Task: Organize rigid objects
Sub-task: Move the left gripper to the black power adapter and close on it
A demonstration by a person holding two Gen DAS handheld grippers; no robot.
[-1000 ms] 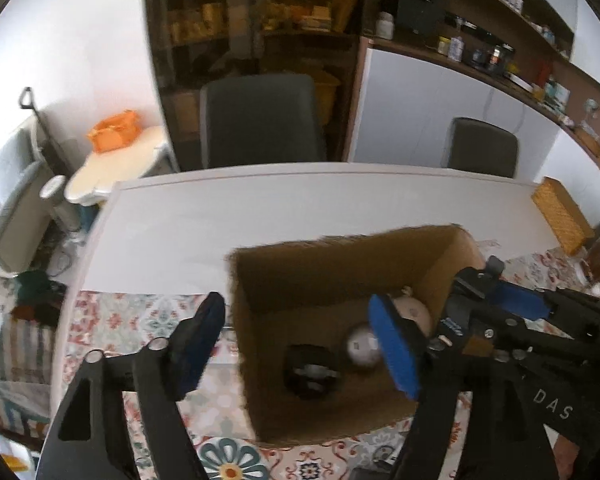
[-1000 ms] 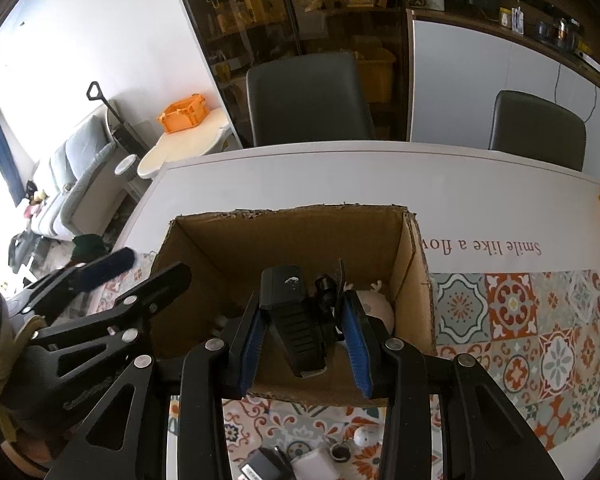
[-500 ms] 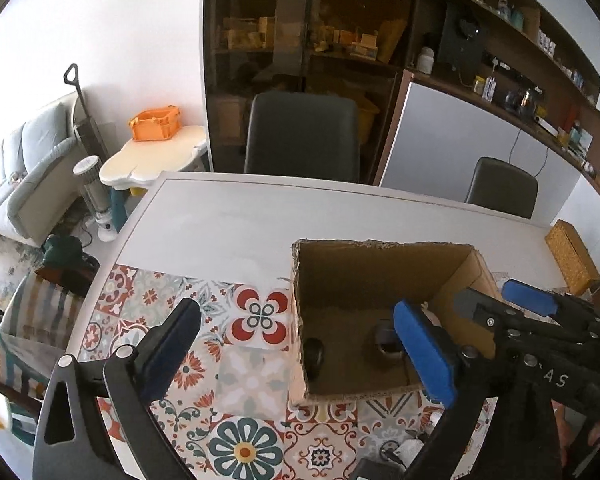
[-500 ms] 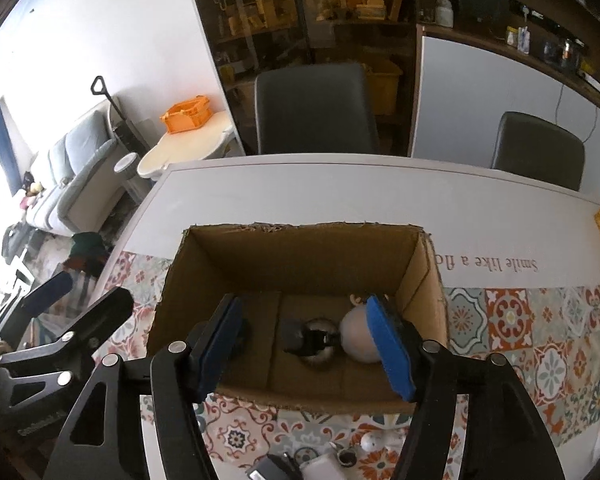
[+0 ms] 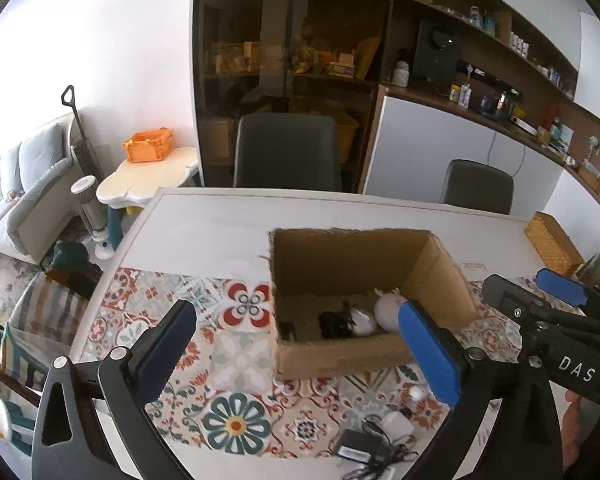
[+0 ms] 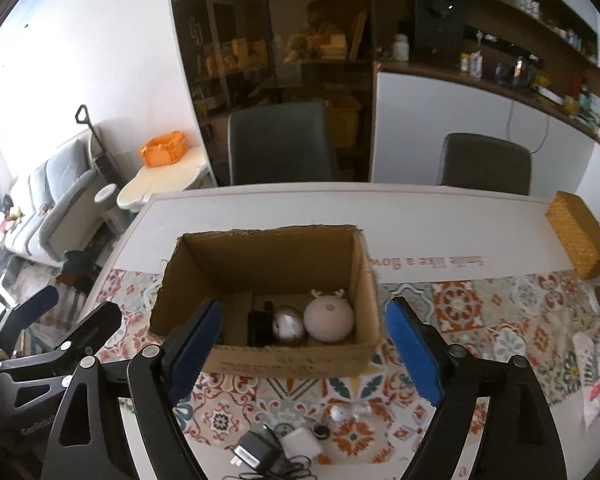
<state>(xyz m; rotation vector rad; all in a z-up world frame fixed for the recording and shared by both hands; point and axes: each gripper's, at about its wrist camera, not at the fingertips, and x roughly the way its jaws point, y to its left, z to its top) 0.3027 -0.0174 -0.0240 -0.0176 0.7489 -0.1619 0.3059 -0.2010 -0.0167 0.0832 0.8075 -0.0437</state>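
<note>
Now, on my left, the left gripper [image 5: 300,344] hangs above the patterned tablecloth [image 5: 236,360] with its blue-padded jaws spread wide and nothing between them. Just ahead of it the cardboard box [image 6: 288,360] stands open-topped on the table [image 5: 204,232]. Inside the box, along its near wall, I see a black device [image 6: 260,326], then a shiny rounded object [image 6: 287,323] touching it, then a pale pink sphere with little antlers [image 6: 329,318] pressed against that one. My right gripper [image 6: 306,354] is poised over the near wall of the box, jaws likewise wide apart and holding nothing. Below it, loose on the cloth, lie a black power adapter with its cable [image 6: 256,452], a white charger block [image 6: 302,444] and a small white ball [image 6: 337,413]. Further right, a woven basket [image 6: 580,240] sits at the table's far corner.
</note>
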